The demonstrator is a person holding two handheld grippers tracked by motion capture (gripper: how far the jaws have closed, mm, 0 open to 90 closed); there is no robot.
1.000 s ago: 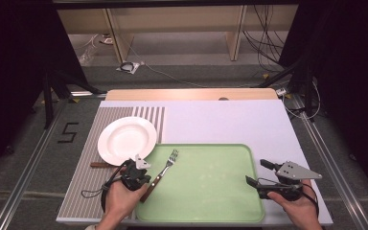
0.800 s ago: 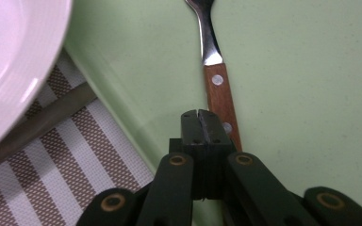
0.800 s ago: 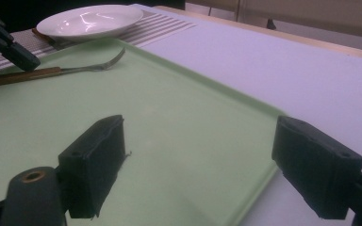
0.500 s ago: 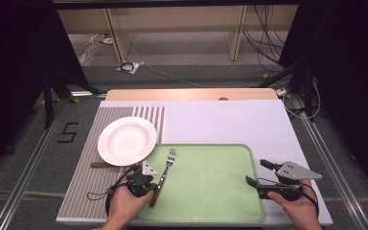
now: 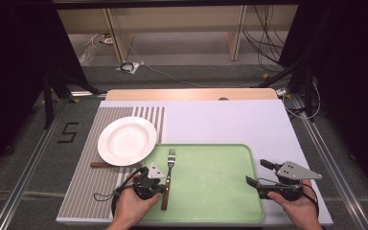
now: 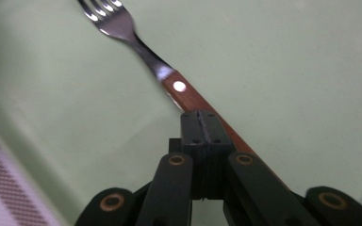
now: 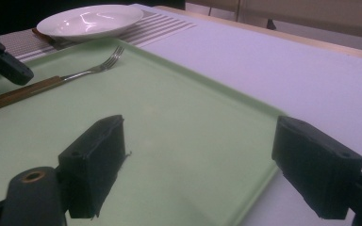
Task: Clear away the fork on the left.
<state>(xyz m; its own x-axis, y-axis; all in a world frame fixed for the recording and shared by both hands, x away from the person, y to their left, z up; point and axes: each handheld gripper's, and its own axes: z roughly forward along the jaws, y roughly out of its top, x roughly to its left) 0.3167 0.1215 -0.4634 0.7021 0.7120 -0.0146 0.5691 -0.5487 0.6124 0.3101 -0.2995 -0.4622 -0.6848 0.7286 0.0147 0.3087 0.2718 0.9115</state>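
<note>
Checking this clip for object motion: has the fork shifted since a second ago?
Yes. The fork has swung from slanted to nearly straight along the green tray, its handle end now farther right of the white plate.

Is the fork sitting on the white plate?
No, the fork lies on the green tray, beside the white plate.

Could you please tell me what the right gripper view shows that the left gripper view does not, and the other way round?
The right gripper view adds the white plate, the pale table top past the tray, and the right gripper with its jaws wide open above the tray. The left gripper view adds the left gripper, jaws shut together over the wooden handle, and the handle's rivet close up. Both show the fork lying on the green tray.
</note>
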